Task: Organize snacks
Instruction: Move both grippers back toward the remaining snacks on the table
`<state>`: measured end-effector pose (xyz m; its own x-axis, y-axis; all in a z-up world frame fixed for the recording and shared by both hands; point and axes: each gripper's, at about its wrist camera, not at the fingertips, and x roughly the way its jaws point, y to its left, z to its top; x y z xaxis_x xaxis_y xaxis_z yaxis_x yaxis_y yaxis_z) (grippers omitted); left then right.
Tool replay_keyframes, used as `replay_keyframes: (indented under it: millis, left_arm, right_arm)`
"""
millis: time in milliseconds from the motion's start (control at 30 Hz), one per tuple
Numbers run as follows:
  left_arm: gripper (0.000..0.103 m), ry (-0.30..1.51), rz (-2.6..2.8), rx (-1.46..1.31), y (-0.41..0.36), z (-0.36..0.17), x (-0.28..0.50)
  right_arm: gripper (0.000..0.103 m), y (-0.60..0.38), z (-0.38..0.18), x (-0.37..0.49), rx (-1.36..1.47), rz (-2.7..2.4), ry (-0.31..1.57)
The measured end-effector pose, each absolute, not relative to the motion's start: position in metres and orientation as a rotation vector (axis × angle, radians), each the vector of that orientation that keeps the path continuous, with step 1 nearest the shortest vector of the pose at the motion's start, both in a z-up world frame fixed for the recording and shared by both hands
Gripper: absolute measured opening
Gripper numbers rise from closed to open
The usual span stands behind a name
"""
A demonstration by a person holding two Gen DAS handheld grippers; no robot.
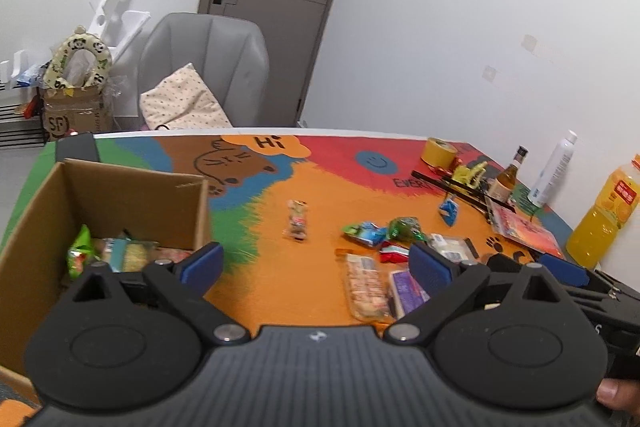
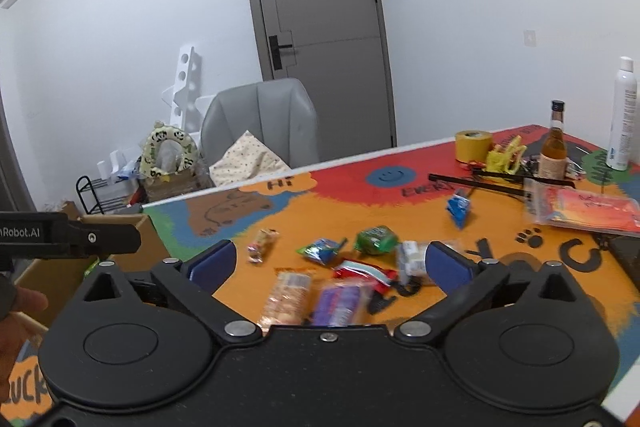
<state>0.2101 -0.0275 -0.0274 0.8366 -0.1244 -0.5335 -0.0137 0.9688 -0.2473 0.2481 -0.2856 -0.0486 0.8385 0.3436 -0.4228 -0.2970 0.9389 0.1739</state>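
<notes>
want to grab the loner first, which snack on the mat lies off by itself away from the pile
The small clear-wrapped snack lying alone on the orange mat between the cardboard box and the cluster; the others crowd together.

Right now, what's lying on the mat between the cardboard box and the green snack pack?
One small clear-wrapped snack lies alone between the cardboard box and the green snack pack; otherwise bare mat, clearest in the left wrist view.

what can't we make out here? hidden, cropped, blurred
- Cardboard box floor: left wrist view, near part hidden by the left gripper body.
- Purple packet: right wrist view, blurred, print unreadable, lower edge behind the right gripper.
- Orange juice bottle: left wrist view, cap cut off by the frame edge.
</notes>
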Motion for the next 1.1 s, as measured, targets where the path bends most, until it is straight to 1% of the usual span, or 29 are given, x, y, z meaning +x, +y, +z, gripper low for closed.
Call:
replay_keyframes:
  millis: [133,567,833,967,1100]
  left_arm:
    - [0.103,0.607,-0.084,-0.235,-0.043,-0.031,0.211]
    - [0.103,0.759,-0.163,-0.208,-0.083,-0.056,0.221]
    - [0.101,0.8,-0.168,-0.18,-0.099,-0.071,0.234]
    - [0.099,0.811,-0.161,-0.189,-0.103,-0.08,0.244]
    - [0.088,0.822,-0.131,-0.195,-0.105,-0.089,0.258]
  right_arm:
    - [0.103,-0.305,-0.05,0.245,0.11,0.32,0.479]
    - [0.103,-0.347,-0.067,0.244,0.132,0.275,0.551]
    - [0.103,-0.36,-0.078,0.253,0.127,0.269,0.602]
    - [0.103,-0.365,-0.083,0.262,0.123,0.264,0.618]
    - [0.103,-0.368,-0.088,0.274,0.122,0.252,0.625]
